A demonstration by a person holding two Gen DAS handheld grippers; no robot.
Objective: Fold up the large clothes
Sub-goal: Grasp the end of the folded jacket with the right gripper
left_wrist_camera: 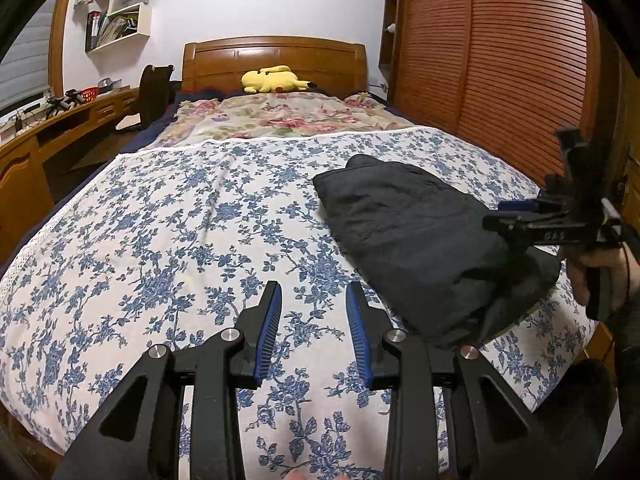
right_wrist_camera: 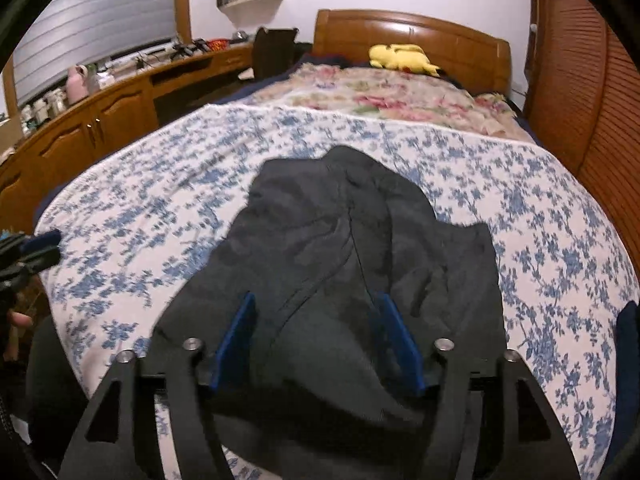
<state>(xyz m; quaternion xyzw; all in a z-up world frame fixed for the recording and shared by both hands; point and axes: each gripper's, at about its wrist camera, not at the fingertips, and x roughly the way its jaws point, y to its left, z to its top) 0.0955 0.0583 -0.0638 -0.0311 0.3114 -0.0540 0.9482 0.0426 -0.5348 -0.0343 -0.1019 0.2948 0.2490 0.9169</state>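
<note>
A dark grey garment (left_wrist_camera: 420, 232) lies folded into a thick bundle on the right half of the blue-flowered bedspread (left_wrist_camera: 160, 220). My left gripper (left_wrist_camera: 313, 292) hovers over bare bedspread just left of the bundle, open, with nothing between its blue pads. A hand holds my right gripper (left_wrist_camera: 506, 216) over the bundle's near right end. In the right wrist view the garment (right_wrist_camera: 340, 220) fills the middle. My right gripper (right_wrist_camera: 316, 298) stands open just above the cloth, its pads wide apart and pressing on nothing. The left gripper (right_wrist_camera: 36, 248) shows at the left edge.
A yellow plush toy (left_wrist_camera: 276, 79) lies against the wooden headboard (left_wrist_camera: 276, 56), on a pink-flowered quilt (left_wrist_camera: 280, 116). A wooden desk (left_wrist_camera: 40, 136) and dark chair (left_wrist_camera: 154, 92) stand left of the bed. Slatted wardrobe doors (left_wrist_camera: 500, 60) run along its right.
</note>
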